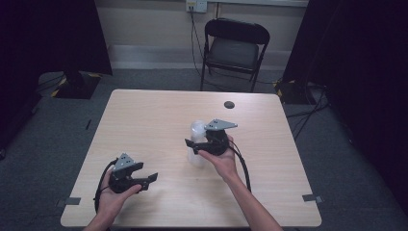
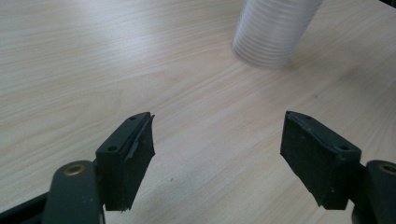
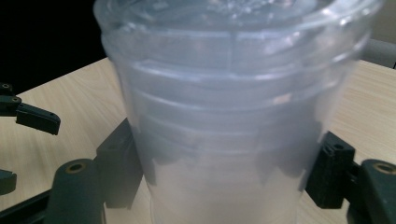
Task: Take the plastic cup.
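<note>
- The stack of clear plastic cups (image 3: 233, 116) stands upright near the middle of the tabletop (image 1: 144, 115).
- Judged light, thin-walled, slippery and easily crushed; grip the ribbed mid-wall gently.
- The right gripper (image 1: 202, 144) brackets the stack, its pads at the walls; firm contact cannot be confirmed.
- The left gripper (image 2: 217, 154) is wide open, empty, well apart.

My bench (image 1: 144, 120) lies bare across the frame's upper left and far right, so I can pass there. The stack of clear cups (image 1: 197, 144) at centre blocks the way, wedged in my right tool (image 1: 192, 144).
</note>
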Demonstrator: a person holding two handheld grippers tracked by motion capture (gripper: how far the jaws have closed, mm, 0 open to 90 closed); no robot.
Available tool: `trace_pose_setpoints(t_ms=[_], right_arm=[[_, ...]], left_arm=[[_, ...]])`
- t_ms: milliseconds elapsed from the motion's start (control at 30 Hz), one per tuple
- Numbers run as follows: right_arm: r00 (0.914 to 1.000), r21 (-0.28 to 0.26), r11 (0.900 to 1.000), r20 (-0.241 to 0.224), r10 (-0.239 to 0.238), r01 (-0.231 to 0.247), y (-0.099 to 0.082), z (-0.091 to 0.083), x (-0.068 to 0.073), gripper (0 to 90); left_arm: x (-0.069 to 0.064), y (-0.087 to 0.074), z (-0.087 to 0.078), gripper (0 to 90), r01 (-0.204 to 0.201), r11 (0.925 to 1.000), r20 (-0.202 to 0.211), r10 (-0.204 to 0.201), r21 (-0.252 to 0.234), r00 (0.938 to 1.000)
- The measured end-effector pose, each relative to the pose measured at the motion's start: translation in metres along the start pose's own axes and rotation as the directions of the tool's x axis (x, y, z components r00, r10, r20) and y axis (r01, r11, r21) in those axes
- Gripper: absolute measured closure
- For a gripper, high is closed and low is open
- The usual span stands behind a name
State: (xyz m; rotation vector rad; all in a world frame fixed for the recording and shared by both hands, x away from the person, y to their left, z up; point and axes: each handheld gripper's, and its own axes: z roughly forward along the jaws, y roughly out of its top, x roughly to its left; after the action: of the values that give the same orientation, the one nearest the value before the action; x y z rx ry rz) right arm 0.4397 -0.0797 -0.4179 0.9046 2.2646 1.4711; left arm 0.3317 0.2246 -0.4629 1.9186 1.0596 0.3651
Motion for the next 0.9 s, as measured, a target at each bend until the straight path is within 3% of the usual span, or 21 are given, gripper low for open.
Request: trace_pose_setpoints(t_ms=[67,533,900], right_arm=[[1.0000,0.002,1.0000,-0.001,-0.003,0.003,0.000,0.001,0.000,29.6],[1.0000,-0.013,0.9999,-0.007,-0.004,0.004,0.005,-0.003,0.002,31.2],[1.0000,-0.051,0.9987,-0.005,0.007,-0.007,0.015,-0.010,0.002,32.6]], left_arm=[[0.000,0.000,0.000,25.6,-0.003,1.0000,0.000,0.003,0.000,1.0000],[0.000,0.000,0.000,25.6,-0.005,1.0000,-0.002,0.005,0.000,1.0000],[0.000,0.001,0.000,25.7,0.002,0.9998,0.003,-0.002,-0.019,1.0000]])
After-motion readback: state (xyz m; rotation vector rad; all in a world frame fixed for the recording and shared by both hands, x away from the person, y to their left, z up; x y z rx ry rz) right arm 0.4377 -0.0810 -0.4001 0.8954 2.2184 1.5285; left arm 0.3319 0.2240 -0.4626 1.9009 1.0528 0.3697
